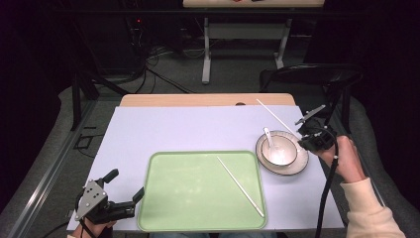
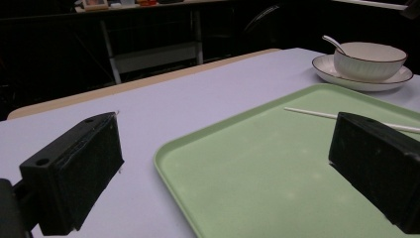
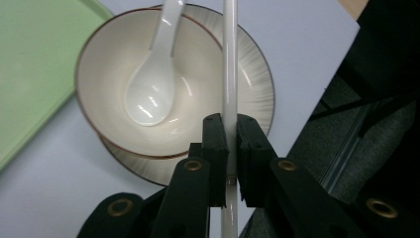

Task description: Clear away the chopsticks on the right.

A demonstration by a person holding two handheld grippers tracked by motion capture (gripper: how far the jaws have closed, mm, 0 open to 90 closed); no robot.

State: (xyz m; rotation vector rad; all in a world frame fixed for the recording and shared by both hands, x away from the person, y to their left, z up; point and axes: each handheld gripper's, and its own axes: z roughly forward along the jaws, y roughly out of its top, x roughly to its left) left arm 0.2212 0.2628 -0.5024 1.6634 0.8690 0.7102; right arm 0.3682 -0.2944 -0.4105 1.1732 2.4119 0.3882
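Between the right gripper (image 3: 229, 148) jaws: a white chopstick (image 3: 230, 59), clamped tight (above the bowl (image 3: 106, 64) with its spoon (image 3: 151, 84))
Left gripper (image 1: 126, 188): jaws wide apart, holding nothing, straddling the green tray (image 2: 257, 168) corner
Second chopstick (image 1: 241, 186): on the tray

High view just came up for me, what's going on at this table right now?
A person is working with two handheld grippers. The right gripper is shut on a white chopstick, held above the bowl that sits on a plate with a spoon in it. A second chopstick lies on the green tray. The left gripper is open at the tray's near left edge, holding nothing.
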